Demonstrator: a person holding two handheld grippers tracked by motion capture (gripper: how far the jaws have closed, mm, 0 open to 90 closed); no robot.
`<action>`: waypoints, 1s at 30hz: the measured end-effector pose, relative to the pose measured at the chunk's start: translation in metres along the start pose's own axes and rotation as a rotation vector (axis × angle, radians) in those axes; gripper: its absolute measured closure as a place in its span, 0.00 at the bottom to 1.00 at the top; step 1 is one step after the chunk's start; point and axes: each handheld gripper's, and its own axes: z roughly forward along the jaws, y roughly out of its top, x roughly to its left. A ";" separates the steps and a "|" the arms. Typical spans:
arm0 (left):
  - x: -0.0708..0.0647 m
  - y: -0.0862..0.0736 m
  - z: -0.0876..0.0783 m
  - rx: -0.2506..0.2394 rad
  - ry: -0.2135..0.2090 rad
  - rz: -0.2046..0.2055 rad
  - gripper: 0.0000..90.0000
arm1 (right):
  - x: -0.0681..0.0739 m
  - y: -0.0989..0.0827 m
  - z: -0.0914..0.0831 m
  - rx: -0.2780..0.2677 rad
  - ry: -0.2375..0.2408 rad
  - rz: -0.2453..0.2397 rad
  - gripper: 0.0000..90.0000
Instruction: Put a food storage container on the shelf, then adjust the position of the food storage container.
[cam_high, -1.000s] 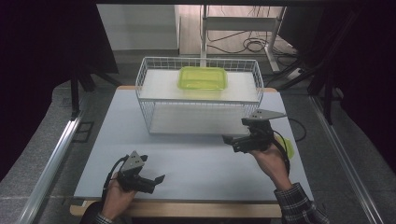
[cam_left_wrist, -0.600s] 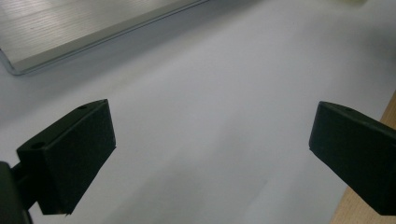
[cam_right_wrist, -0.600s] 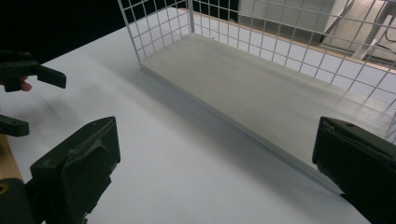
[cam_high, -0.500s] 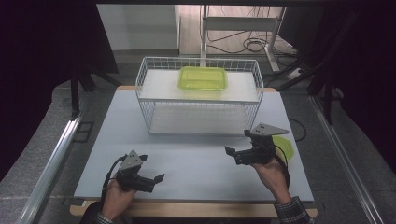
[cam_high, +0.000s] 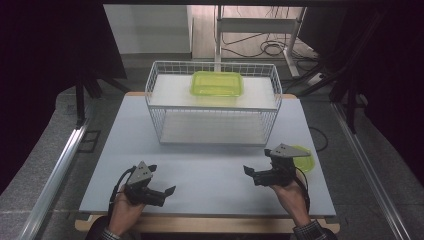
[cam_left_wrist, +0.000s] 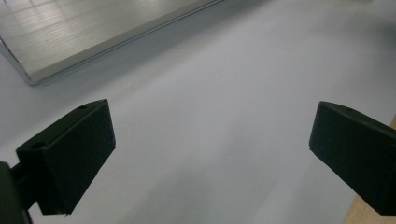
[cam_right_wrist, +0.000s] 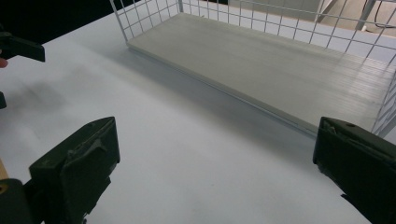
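At the lower left of the high view the left gripper (cam_high: 159, 193) sat low over the bare table (cam_high: 210, 175), held in the person's left hand (cam_high: 122, 215). Its jaws stood wide apart with nothing between them, and the left gripper view confirmed it: two black jaws spread to either side of that frame, plain white tabletop in the gap, and the front edge of the rack's lower board in the upper left corner.

In the upper middle of the high view stood the white wire rack (cam_high: 213, 107), a two-level basket shelf. On its upper level lay the yellow-green container (cam_high: 217, 83), lid on, resting flat and a little right of the shelf's centre. The lower board (cam_right_wrist: 275, 65) was bare, as the right gripper view showed across its upper half.

At the lower right the right gripper (cam_high: 250, 173) hovered over the table, well short of the rack, with its jaws parted wide too and holding nothing. Just behind it, half hidden by its grey plate, a yellow-green round thing (cam_high: 303, 161) lay on the table; whether it was a lid or a shallow dish could not be told.

Judged from this, the container on the shelf looked like finished work, both grippers being free and drawn to the near edge. What seemed left, if anything, was the round piece beside the right gripper.
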 end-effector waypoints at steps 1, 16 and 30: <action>-0.001 0.000 0.000 -0.004 0.003 0.003 0.00 | 0.000 -0.002 0.000 -0.003 0.001 0.001 0.01; -0.002 0.000 0.000 0.000 0.016 0.022 0.00 | -0.003 -0.034 0.005 0.060 -0.021 0.026 0.00; -0.002 0.000 0.002 0.013 0.013 0.028 0.00 | -0.030 -0.028 -0.010 0.070 -0.112 0.111 0.08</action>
